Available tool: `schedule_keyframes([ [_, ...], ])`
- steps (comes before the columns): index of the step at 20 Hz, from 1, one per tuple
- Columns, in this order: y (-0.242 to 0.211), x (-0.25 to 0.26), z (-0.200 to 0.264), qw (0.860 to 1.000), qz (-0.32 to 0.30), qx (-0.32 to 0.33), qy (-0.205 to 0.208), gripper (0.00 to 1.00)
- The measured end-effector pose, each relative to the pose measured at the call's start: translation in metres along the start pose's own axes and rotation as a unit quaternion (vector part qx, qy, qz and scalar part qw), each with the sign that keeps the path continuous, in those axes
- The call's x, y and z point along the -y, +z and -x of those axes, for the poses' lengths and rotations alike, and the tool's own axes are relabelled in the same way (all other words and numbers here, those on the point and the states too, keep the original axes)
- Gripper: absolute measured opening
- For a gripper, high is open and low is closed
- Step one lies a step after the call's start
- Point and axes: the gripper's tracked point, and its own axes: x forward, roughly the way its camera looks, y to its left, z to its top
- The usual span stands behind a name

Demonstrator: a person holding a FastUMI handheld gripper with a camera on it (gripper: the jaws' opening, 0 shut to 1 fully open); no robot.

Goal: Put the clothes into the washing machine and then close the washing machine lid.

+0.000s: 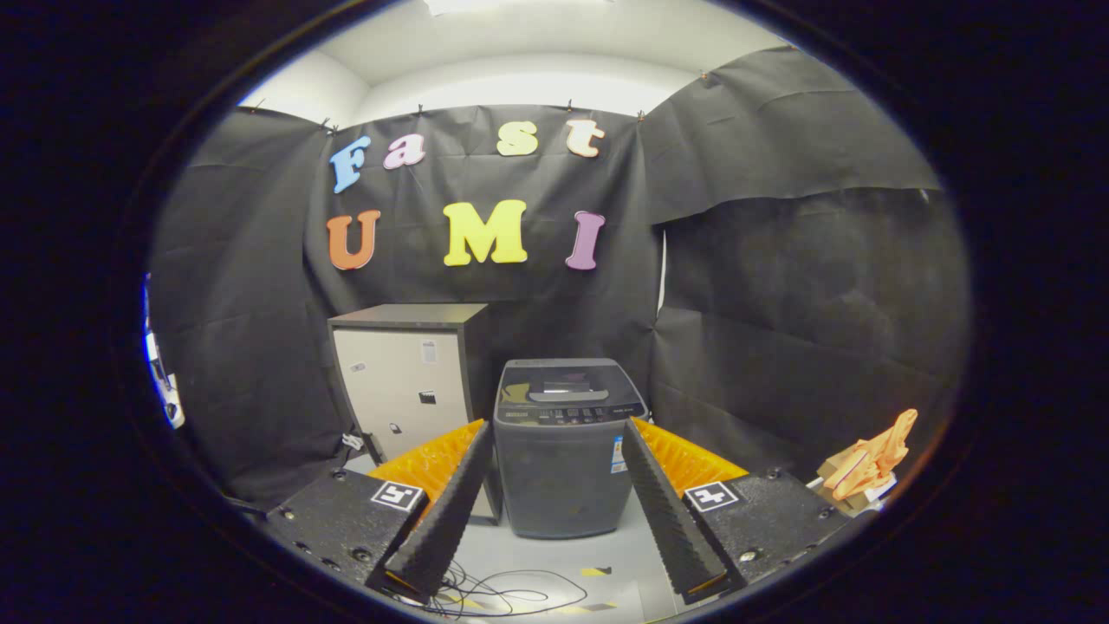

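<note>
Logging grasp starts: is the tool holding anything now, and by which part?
Nothing is held. The tool is open, the washing machine beyond its fingers.

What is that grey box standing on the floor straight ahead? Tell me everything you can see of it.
It is a small top-loading washing machine, dark grey, plastic by the look of it. It stands upright on the pale floor against the black cloth wall, close beside a cabinet. Its lid lies shut, with a darker window panel; a row of buttons runs along the front edge, and a sticker sits on the front at the side away from the cabinet. The tongs are open, short of it and touching nothing.
</note>
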Motion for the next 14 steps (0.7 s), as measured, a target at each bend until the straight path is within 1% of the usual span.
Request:
schedule_keyframes([
  [9,0.004,0.000,-0.025,1.000,-0.003,-0.002,0.022,0.95],
  [14,0.016,0.007,-0.038,1.000,-0.005,0.003,0.021,0.95],
])
